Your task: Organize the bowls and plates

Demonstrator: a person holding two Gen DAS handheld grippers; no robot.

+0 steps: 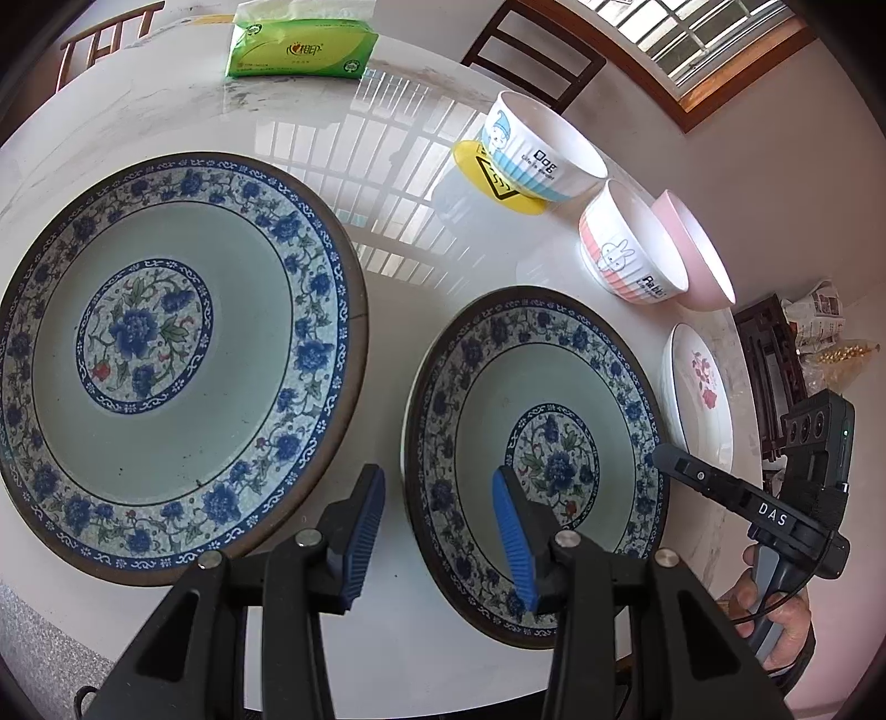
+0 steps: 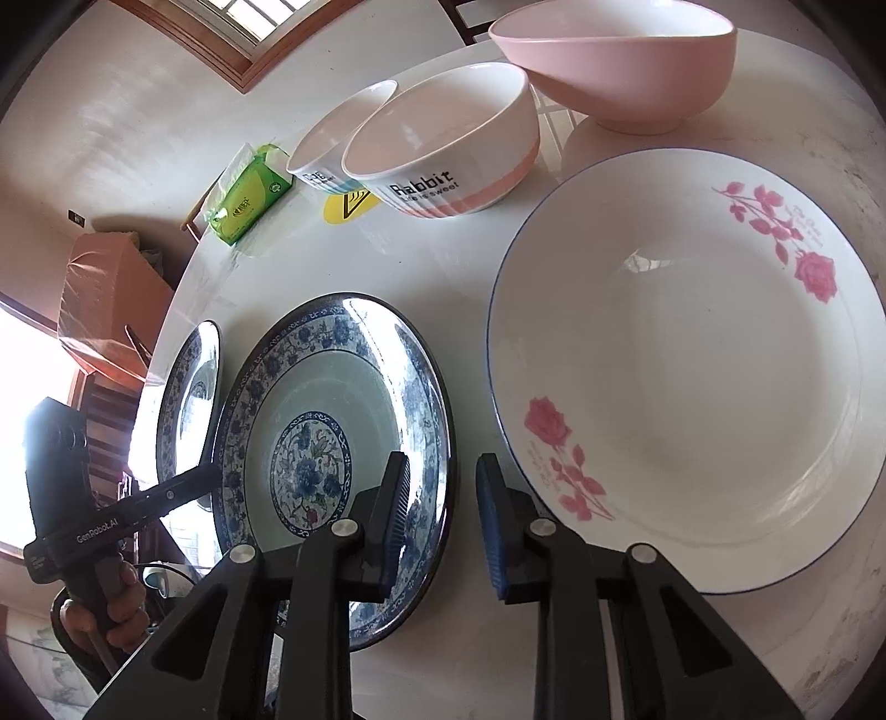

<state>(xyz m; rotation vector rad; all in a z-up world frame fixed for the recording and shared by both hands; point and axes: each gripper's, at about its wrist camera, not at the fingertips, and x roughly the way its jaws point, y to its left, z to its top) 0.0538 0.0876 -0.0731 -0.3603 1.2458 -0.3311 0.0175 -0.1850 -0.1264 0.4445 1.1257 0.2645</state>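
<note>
Two blue-floral plates lie on the white round table (image 1: pixel 421 260): a large one (image 1: pixel 166 354) at left and a smaller one (image 1: pixel 537 454) beside it. My left gripper (image 1: pixel 440 531) is open and straddles the smaller plate's near-left rim, one finger over the plate and one outside it. My right gripper (image 2: pixel 443 520) straddles the opposite rim of the same plate (image 2: pixel 332 443). Its pads stand close to the rim with a gap on each side. A white plate with pink roses (image 2: pixel 681 360) lies right of it.
Behind the plates stand a pink bowl (image 2: pixel 620 72), a "Rabbit" bowl (image 2: pixel 443 144) and a "Dog" bowl (image 1: pixel 542 149) beside a yellow sticker (image 1: pixel 498 177). A green tissue pack (image 1: pixel 302 50) lies at the far edge. Chairs (image 1: pixel 531 61) ring the table.
</note>
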